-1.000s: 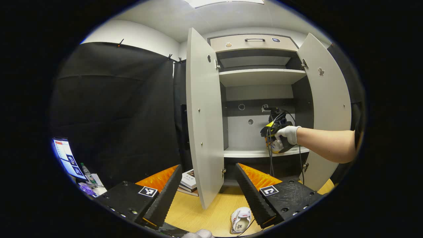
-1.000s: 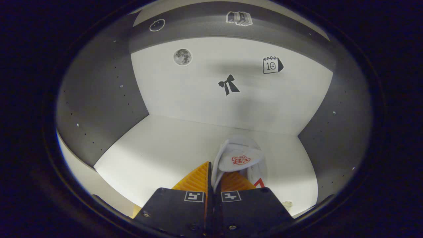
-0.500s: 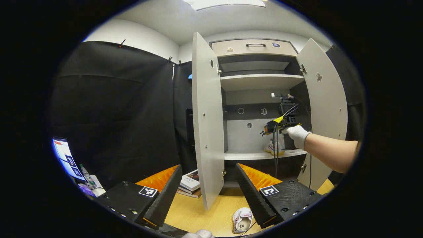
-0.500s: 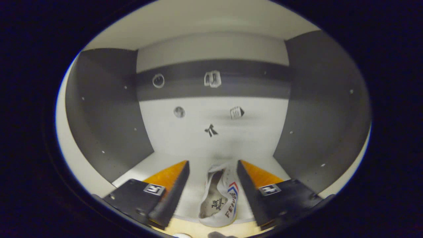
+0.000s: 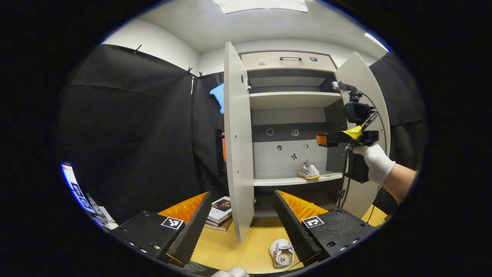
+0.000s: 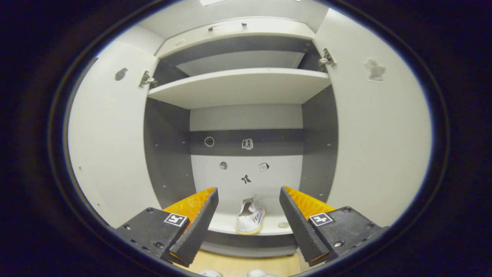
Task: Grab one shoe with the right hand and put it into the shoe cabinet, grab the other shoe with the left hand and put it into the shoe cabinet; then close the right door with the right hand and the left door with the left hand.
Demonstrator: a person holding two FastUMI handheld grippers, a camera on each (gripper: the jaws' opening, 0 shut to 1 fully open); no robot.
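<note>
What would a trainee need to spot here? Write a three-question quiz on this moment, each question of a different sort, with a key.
1. True or false: the white shoe on the shelf lies between closed cabinet doors.
2. Multiple choice: where is the second shoe? A) on the upper shelf B) on the wooden floor in front of the cabinet C) held in the left gripper
3. Fill in: the right gripper stands ___ with nothing between its fingers.

Key:
1. False: the left door and the right door are both open.
2. B
3. open
</note>
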